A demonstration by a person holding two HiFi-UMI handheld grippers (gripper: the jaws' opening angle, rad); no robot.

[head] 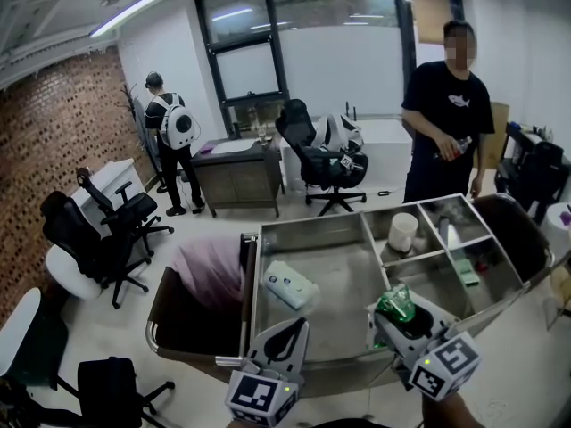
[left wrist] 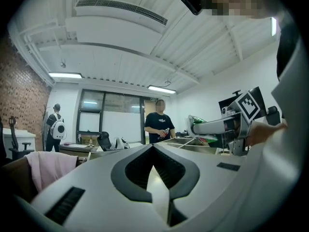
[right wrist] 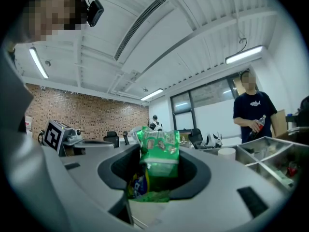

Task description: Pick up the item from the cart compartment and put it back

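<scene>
While the right gripper (right wrist: 159,174) is raised, its jaws are clamped on a green snack packet (right wrist: 159,151), which stands upright between them with its top clear of the jaw tips. From the head view this packet sits over the near right part of a stainless steel cart (head: 308,227), close to the divider that separates the large compartment from the smaller ones. Which compartment lies beneath it cannot be settled.

The left gripper (left wrist: 153,151) is held low at the cart's near edge. Its jaws are together at the tips, with nothing between them.

Cart contents noted:
- A white packet (head: 290,283) lies flat in the large compartment.
- A white cup (head: 403,232) stands upright in a far right compartment.
- Small items in the remaining right compartments are too small to identify.

A pink cloth (head: 210,270) is draped over the dark bag fixed to the cart's left side.

Beyond the cart stands a person in a black T-shirt (head: 446,114) holding a bottle (head: 455,147). Further back, a second person wearing a white backpack (head: 169,141) stands beside a desk (head: 236,163). A black office chair (head: 326,163) is near that desk.
</scene>
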